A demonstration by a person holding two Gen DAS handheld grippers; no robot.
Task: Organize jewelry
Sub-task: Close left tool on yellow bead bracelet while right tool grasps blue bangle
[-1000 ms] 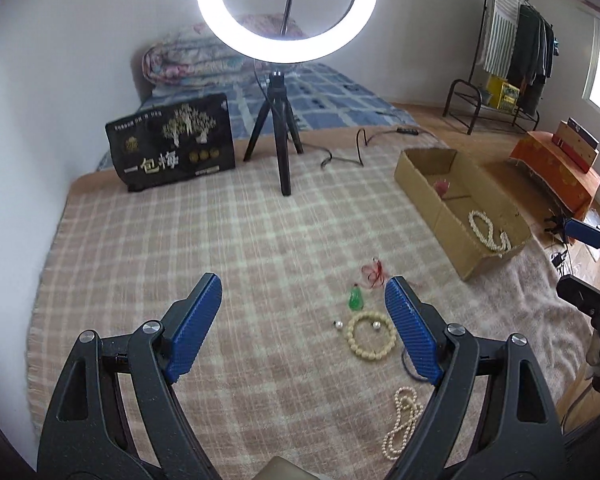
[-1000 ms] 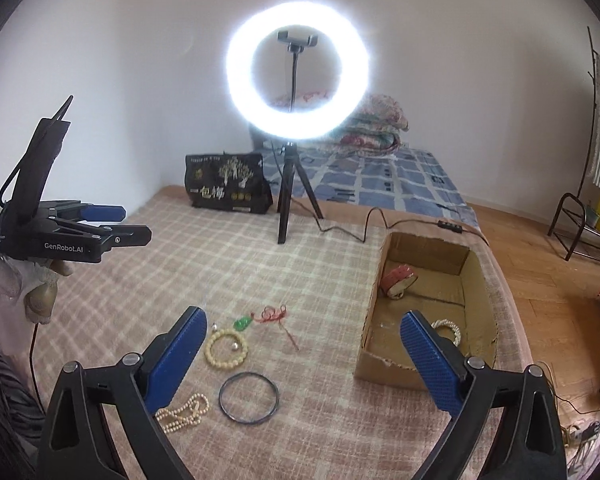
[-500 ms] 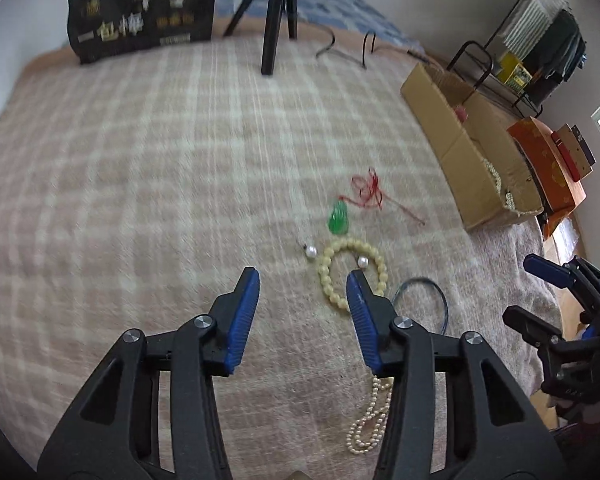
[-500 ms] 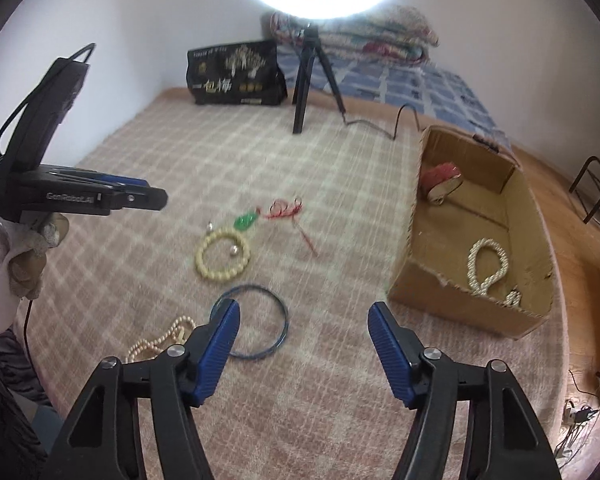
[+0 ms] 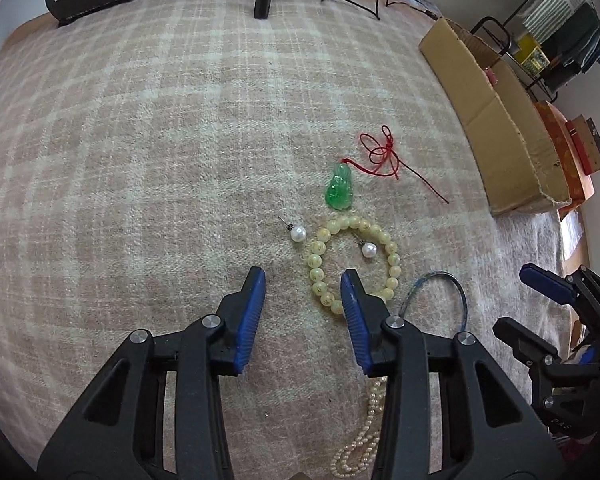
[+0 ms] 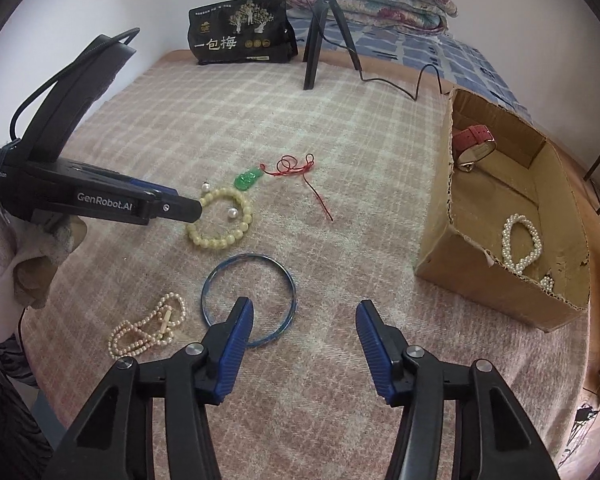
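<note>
Left gripper (image 5: pixel 303 280) hangs over the plaid blanket (image 5: pixel 140 160), jaws partly apart, nothing between them; yellow bead bracelet (image 5: pixel 354 264) just beside my right finger. Right gripper (image 6: pixel 305 316) is closing, empty, left finger overlapping the blue bangle (image 6: pixel 249 299). Cardboard box (image 6: pixel 496 280) sits well right.

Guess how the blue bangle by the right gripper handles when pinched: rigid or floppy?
Blue bangle: probably rigid, since it holds a clean round hoop. Thin rim lying flat on the checked blanket, so fingers may struggle to get under. Likely light, and could roll if stood on edge.

wrist views angled down, sharing beaded bracelet (image 5: pixel 354 264)
</note>
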